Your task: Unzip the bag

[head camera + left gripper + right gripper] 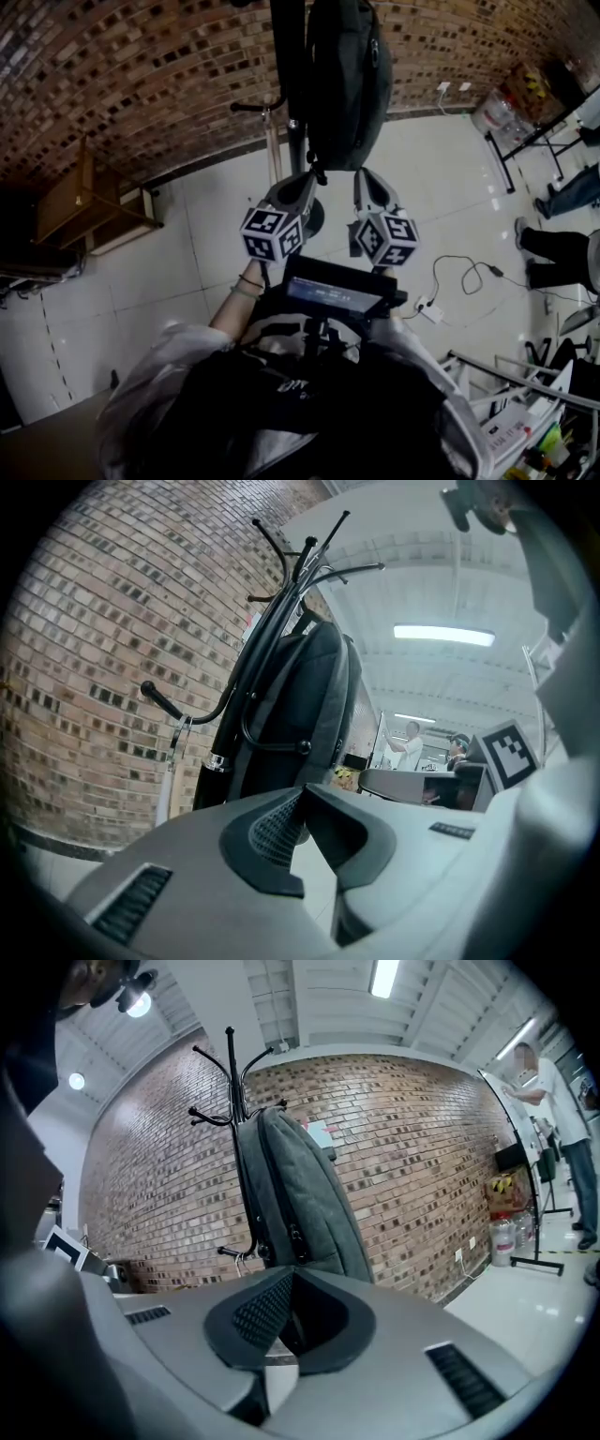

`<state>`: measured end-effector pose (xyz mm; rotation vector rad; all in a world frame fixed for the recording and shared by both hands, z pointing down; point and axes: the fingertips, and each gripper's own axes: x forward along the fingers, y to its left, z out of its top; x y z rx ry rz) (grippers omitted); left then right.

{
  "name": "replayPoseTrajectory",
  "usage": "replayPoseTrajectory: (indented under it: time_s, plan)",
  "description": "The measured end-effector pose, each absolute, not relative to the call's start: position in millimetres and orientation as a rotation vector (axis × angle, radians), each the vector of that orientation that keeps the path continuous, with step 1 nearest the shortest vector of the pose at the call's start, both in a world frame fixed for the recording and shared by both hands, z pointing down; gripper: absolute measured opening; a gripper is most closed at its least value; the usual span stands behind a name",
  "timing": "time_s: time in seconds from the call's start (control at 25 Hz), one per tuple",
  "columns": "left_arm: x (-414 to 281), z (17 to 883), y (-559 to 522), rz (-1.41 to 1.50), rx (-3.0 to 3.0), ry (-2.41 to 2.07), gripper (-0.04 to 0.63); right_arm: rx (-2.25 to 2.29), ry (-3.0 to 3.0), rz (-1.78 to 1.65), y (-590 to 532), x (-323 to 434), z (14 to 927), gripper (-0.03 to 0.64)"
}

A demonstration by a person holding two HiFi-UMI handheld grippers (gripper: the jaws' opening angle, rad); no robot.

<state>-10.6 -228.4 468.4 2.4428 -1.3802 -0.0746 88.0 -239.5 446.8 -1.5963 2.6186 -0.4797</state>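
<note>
A dark grey bag (342, 75) hangs upright from a black coat stand (289, 66) in front of a brick wall. My two grippers are raised side by side just under its lower end. The left gripper (312, 175) has its jaws together, tips at the bag's bottom edge (300, 705); whether they pinch anything is hidden. The right gripper (361, 174) is shut too, with nothing seen between its pads. In the right gripper view the bag (300, 1194) rises just beyond the jaw tips, and two small zip pulls (293, 1235) hang on its side seam just above them.
A wooden shelf unit (80, 202) stands against the wall at the left. Cables and a power strip (433, 309) lie on the white floor at the right. People (562, 248) stand near a black-framed table (525, 141), with water bottles (497, 112) beside it.
</note>
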Motion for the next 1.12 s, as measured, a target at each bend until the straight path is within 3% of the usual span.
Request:
replayPoseTrajectory:
  time_s: [1.12]
  plan:
    - [-13.3,470.0,-227.0,-0.081,2.420,-1.406,0.011,-1.570,2.648,-0.478,-238.6,83.5,449.1,0.004]
